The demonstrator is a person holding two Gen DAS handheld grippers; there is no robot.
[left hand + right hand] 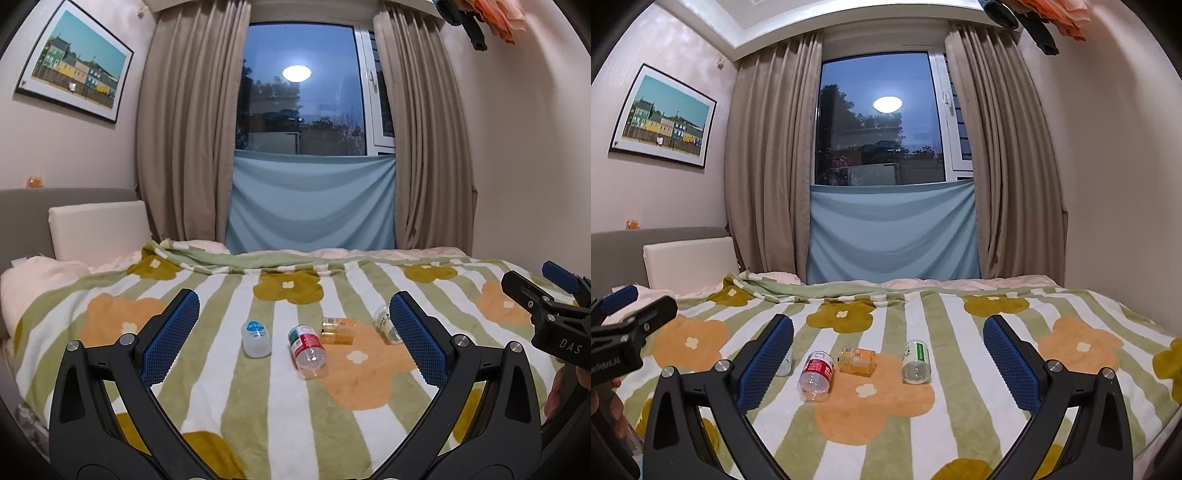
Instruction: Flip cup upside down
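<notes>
Several small clear cups cut from bottles sit on the flowered blanket. A blue-labelled cup (255, 339) stands bottom up; in the right wrist view it (785, 363) is half hidden by a finger. A red-labelled cup (307, 351) (817, 375), an orange one (337, 330) (857, 361) and a green-labelled one (387, 325) (916, 362) lie on their sides. My left gripper (295, 339) is open and empty, short of the cups. My right gripper (888, 354) is open and empty, also short of them.
The bed's striped blanket (258, 424) (960, 424) spreads toward the curtained window (303, 92). A headboard and white cushion (99, 229) stand at the left. The right gripper shows at the left view's right edge (554, 314); the left gripper shows at the right view's left edge (624, 332).
</notes>
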